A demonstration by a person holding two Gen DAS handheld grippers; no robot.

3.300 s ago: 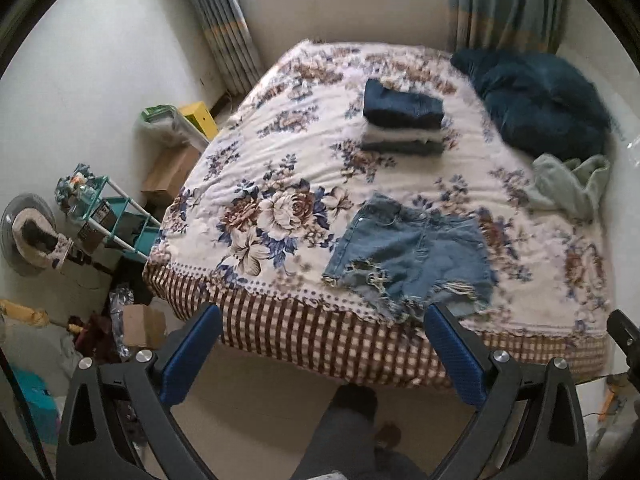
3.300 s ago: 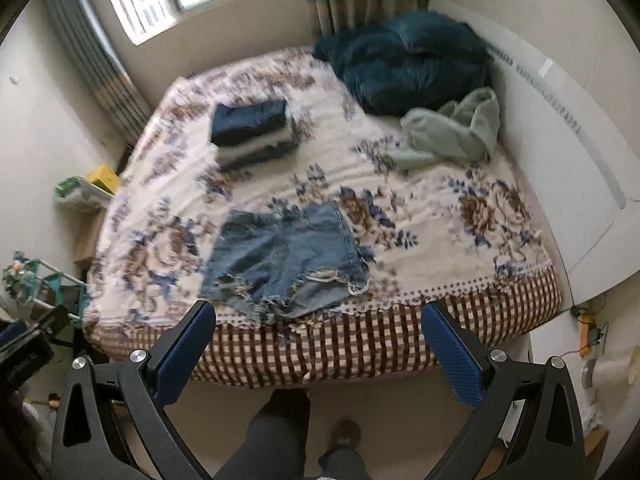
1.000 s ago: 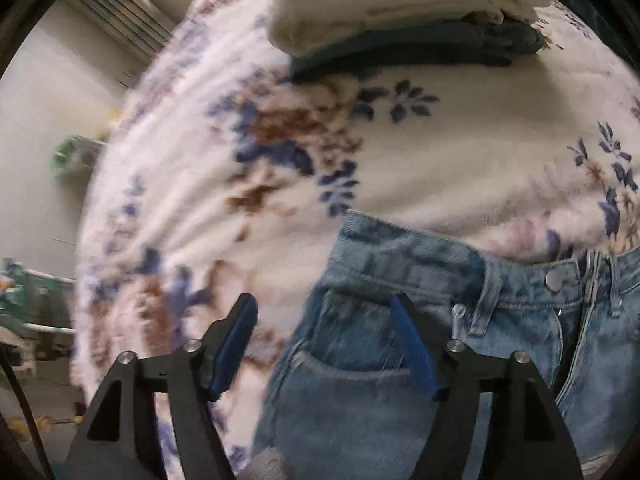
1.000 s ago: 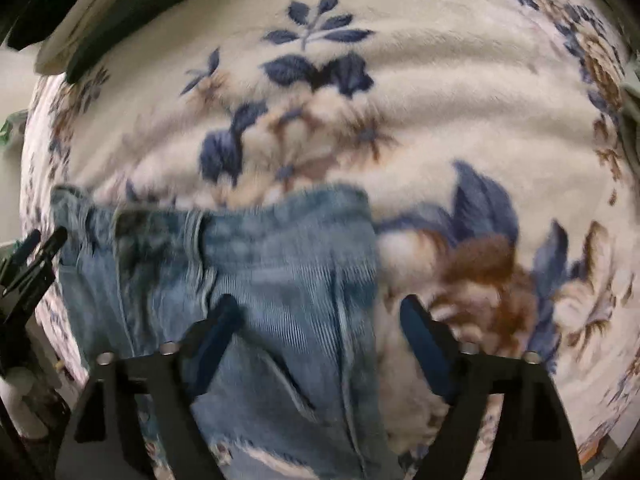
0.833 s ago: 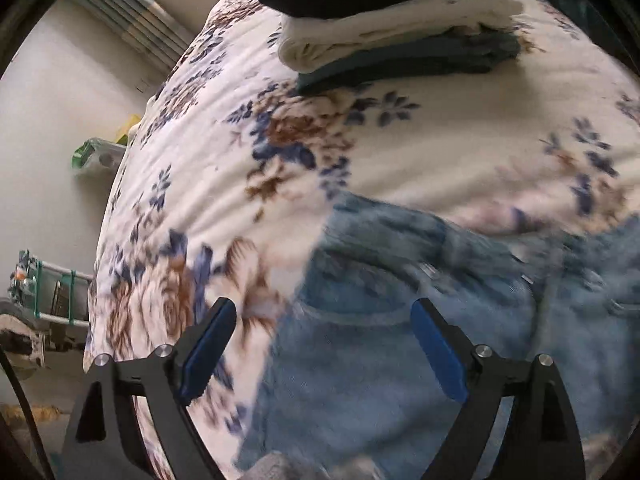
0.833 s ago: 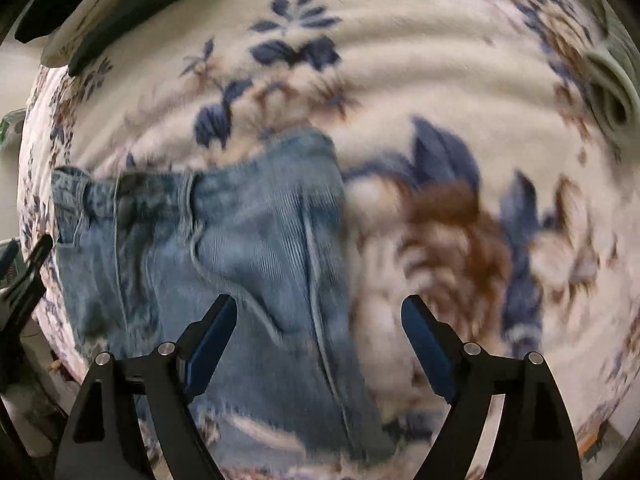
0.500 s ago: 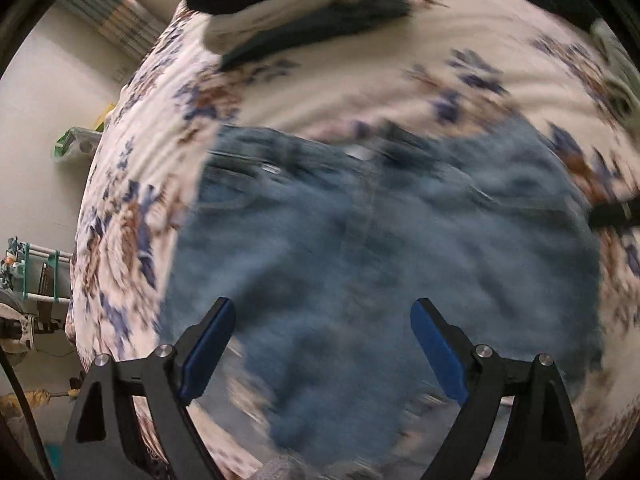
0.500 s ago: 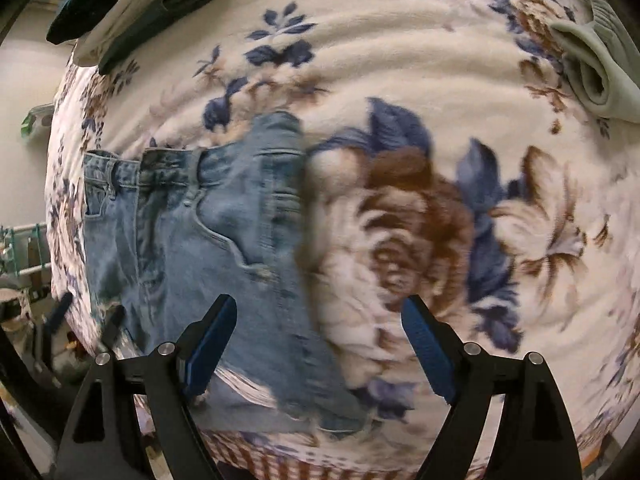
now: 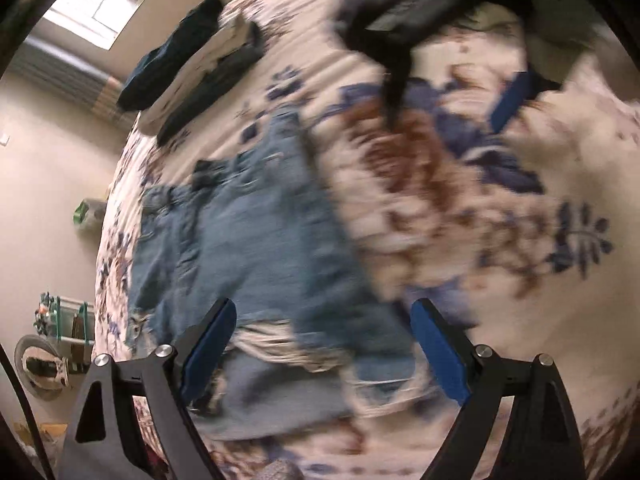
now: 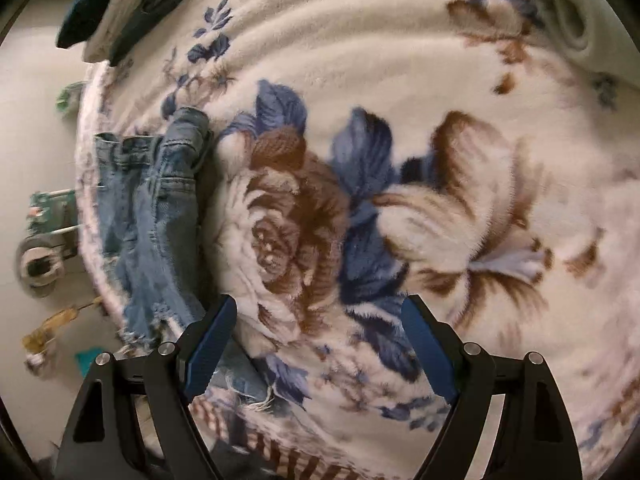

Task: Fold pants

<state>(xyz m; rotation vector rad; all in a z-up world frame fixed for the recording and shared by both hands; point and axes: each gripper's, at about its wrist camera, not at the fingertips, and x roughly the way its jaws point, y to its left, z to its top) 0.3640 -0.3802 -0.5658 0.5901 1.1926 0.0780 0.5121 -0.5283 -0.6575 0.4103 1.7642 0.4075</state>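
Observation:
Light blue denim shorts (image 9: 256, 248) with frayed hems lie flat on the floral blanket (image 9: 500, 264) near the bed's front edge. My left gripper (image 9: 320, 344) is open and empty, low over the shorts' right hem. The left wrist view is blurred. My right gripper (image 10: 316, 344) is open and empty over a brown rose on the blanket (image 10: 400, 100), just right of the shorts (image 10: 160, 220). The right gripper also shows in the left wrist view (image 9: 452, 100), above the blanket beyond the shorts' right side.
A stack of folded clothes (image 9: 192, 64) lies further back on the bed, also in the right wrist view (image 10: 120, 0). A pale green garment (image 10: 572, 20) lies at the far right. A green rack (image 9: 60, 320) and a fan (image 9: 36, 364) stand on the floor at the left.
Both grippers have swung right along the shorts: the left from the waistband's left corner to the right hem, the right from the waistband onto the bare blanket. Both stayed open.

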